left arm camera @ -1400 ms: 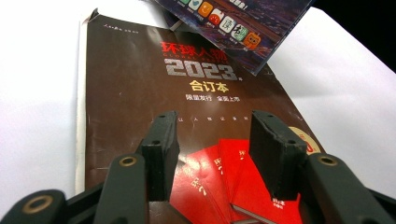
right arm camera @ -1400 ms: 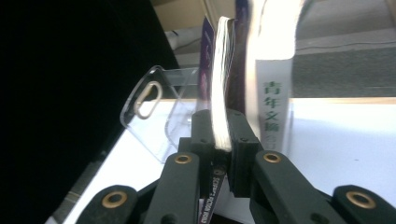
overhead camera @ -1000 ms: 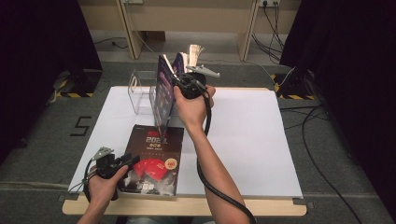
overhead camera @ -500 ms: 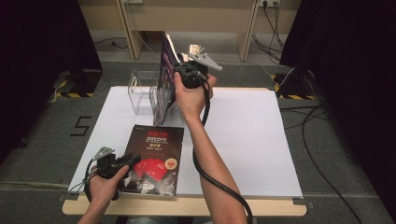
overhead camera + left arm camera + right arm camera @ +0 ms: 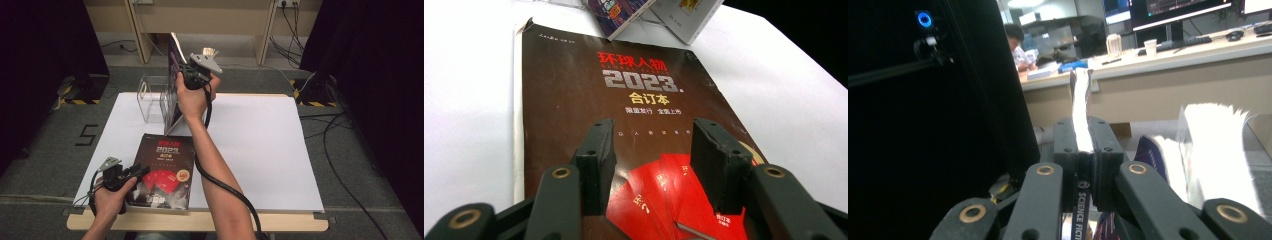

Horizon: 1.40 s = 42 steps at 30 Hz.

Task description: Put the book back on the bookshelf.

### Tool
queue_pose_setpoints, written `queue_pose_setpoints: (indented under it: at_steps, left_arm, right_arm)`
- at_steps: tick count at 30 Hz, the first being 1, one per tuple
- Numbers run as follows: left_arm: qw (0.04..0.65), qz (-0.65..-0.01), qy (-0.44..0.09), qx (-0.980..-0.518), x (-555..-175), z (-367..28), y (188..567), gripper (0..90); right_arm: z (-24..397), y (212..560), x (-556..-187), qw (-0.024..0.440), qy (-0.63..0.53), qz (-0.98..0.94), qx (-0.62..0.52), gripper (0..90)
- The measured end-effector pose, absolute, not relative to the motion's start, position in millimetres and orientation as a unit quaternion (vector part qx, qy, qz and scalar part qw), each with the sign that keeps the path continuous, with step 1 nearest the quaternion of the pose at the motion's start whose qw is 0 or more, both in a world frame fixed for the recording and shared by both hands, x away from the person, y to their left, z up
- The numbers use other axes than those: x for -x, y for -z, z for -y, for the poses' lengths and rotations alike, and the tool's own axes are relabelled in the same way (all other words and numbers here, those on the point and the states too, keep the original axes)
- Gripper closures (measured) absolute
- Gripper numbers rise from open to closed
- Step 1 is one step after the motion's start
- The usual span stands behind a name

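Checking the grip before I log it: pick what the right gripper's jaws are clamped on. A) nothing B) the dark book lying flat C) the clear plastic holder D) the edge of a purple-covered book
D: the right gripper pinches the purple book by its edge, held upright above the table.

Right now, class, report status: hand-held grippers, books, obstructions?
Right hand-held gripper clamps purple book upright at clear stand. Left open over dark magazine.

Purple-covered book point(image 5: 173, 75) upright at the clear holder point(image 5: 152, 100), dark 2023 volume point(image 5: 165, 170) flat near table's front edge
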<state>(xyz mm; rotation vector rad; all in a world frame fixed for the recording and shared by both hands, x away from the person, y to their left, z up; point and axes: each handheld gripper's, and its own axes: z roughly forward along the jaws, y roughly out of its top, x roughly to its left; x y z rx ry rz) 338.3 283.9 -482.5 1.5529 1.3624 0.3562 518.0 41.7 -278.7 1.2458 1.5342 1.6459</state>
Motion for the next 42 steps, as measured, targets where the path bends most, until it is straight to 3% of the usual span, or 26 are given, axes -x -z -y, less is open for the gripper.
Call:
queue_pose_setpoints:
  at_steps: [9, 23, 28, 42]
  left_arm:
    - [0.503, -0.562, -0.148, -0.64, -338.4, -285.3, 482.1, 51.8]
    - [0.503, -0.556, -0.146, -0.646, -338.2, -280.5, 482.2, 51.7]
    - [0.504, -0.555, -0.145, -0.646, -338.1, -280.3, 482.5, 51.7]
    - [0.506, -0.55, -0.148, -0.647, -337.4, -279.8, 480.9, 51.8]
  right_arm:
    - [-56.1, 309.9, -524.8, 0.285, -0.589, -0.592, -0.47, 83.1]
    - [-44.1, 305.6, -523.7, 0.291, -0.493, -0.662, -0.484, 72.3]
    - [-35.6, 303.6, -519.9, 0.318, -0.469, -0.671, -0.479, 68.9]
    - [-11.6, 294.6, -490.3, 0.331, -0.505, -0.646, -0.467, 74.5]
